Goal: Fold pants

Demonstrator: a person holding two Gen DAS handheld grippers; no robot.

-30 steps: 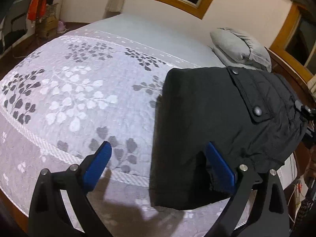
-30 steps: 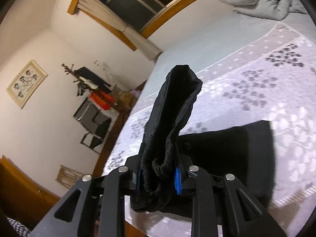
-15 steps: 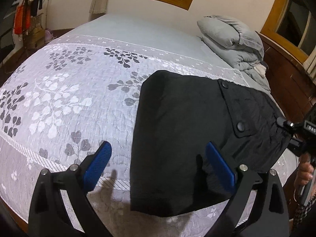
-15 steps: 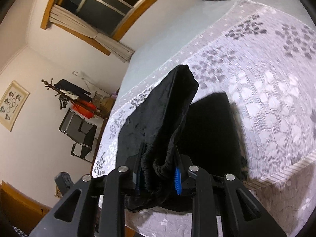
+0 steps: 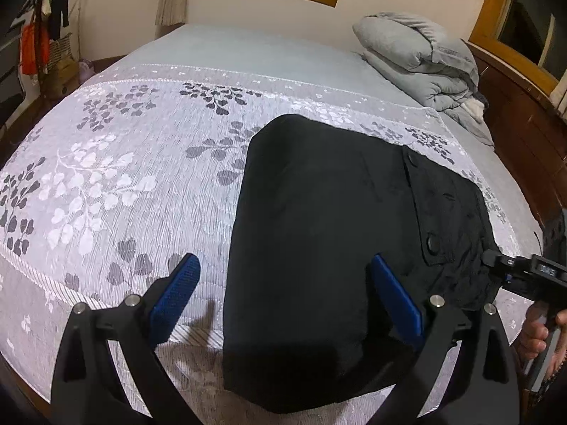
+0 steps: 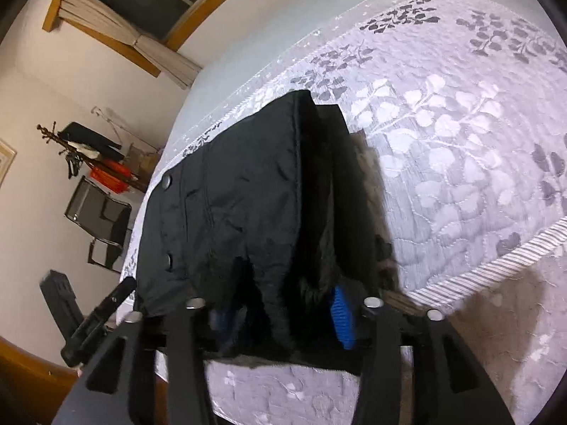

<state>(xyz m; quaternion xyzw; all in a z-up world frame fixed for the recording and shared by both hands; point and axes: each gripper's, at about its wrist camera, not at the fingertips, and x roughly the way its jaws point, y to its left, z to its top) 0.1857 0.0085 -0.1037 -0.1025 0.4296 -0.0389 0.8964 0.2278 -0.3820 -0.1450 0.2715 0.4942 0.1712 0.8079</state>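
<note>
Black quilted pants, lifted upright a second ago, now lie folded flat on the grey leaf-patterned bedspread; right gripper still pinches their near edge, left gripper hovers wide apart: fold nearly complete

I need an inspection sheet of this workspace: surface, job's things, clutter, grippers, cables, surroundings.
Surface: bed with a grey leaf-pattern cover.
Job's things: black pants, folded, flat near the bed's front edge; one end is in the right gripper.
Clutter: grey duvet, bundled at the far corner.
Grippers: left gripper open, above the pants; right gripper shut on pants.
Cables: nothing seen.
Surroundings: windows with wooden frames, coat rack, folding chair.
</note>
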